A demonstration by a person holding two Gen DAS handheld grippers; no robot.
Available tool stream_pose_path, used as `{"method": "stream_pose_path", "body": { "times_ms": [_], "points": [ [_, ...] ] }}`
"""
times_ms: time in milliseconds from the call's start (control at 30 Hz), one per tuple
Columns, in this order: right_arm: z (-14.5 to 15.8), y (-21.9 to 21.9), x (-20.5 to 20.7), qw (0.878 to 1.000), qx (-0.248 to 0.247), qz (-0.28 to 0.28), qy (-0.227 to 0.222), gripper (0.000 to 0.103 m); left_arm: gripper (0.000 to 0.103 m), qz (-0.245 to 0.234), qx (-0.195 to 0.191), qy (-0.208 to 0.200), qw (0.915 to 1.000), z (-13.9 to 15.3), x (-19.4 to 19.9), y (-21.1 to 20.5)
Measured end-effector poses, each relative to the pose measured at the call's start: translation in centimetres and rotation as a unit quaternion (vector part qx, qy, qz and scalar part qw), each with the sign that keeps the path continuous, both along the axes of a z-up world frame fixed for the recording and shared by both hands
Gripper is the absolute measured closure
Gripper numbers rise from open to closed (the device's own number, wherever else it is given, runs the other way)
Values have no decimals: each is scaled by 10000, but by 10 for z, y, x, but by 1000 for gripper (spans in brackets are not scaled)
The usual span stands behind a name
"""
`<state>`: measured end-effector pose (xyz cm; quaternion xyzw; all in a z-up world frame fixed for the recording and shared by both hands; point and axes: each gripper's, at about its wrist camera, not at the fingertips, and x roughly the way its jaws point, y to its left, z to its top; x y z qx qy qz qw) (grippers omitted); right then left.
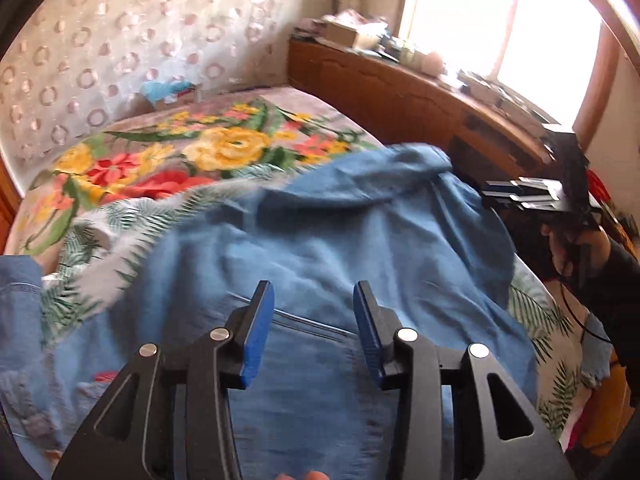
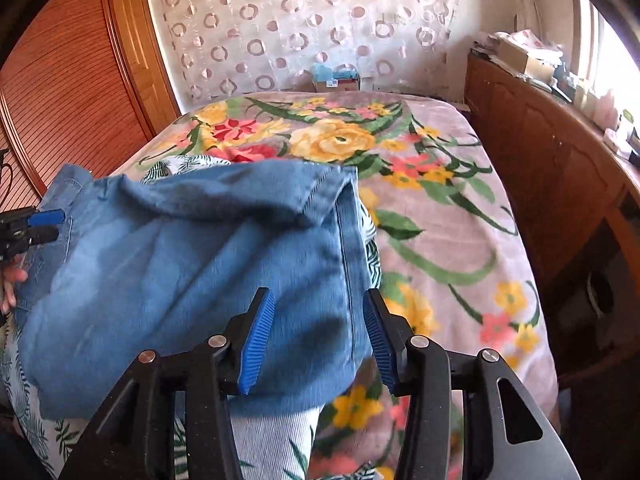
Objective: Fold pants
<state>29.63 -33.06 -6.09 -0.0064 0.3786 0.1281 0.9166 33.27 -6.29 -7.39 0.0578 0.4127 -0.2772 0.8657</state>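
Observation:
Blue denim pants (image 1: 328,264) lie loosely folded on the flowered bed, their fabric rumpled; in the right wrist view the pants (image 2: 192,264) show a hemmed edge and a side seam. My left gripper (image 1: 314,300) is open above the denim, nothing between its blue pads. My right gripper (image 2: 318,312) is open too, hovering over the pants' right edge with no cloth pinched. The right gripper (image 1: 520,196) also shows at the right of the left wrist view, held by a hand. The left gripper (image 2: 42,226) shows at the left edge of the right wrist view.
A flowered blanket (image 2: 440,208) covers the bed, with a leaf-print sheet (image 1: 100,264) under the pants. A wooden cabinet (image 2: 540,168) with clutter on top runs along the right side below a bright window (image 1: 500,28). A wooden door (image 2: 68,80) stands at the left. A small box (image 2: 336,78) sits by the far wall.

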Motion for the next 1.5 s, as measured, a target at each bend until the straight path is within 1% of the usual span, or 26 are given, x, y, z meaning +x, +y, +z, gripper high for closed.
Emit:
{"method": "stream_pose_path", "body": {
  "times_ms": [33,167,267,400,533,667,767,900,1100,1367,1467,1500],
  "points": [
    [0,0,-3,10000,27,4,-9,55,60,-97,51,60,9999,-5,-4,-9],
    [1,5,-12,10000,16,62,-23,55,60,-223,285,185,9992,-20,-12,-29],
    [0,9,-14,9999,-45,77,-54,55,60,-68,331,130,9993,-23,-19,-33],
    [3,6,-18,9999,6,52,-131,55,60,208,260,128,9994,-25,-27,-32],
    [-2,5,-20,9999,48,-12,-133,55,60,498,380,86,9980,-28,-31,-35],
    [-6,6,-18,9999,56,-87,-117,55,60,605,471,-47,9970,-28,-38,-39],
    [-7,4,-15,9997,74,-170,-132,55,60,665,438,-101,9968,-27,-40,-37],
    [-9,1,-11,9996,120,-213,-102,55,60,567,290,-109,9979,-27,-45,-38],
    [-13,1,-5,9997,153,-212,-32,55,60,485,351,-190,9980,-25,-54,-44],
    [-23,-4,5,9992,256,-304,110,55,61,428,286,-256,9983,-18,-68,-44],
    [-24,-5,7,9988,328,-323,149,54,64,411,262,-296,9984,-15,-71,-45],
    [-23,-5,7,9988,328,-329,155,54,70,408,251,-296,9984,-14,-71,-45]
  ]
}}
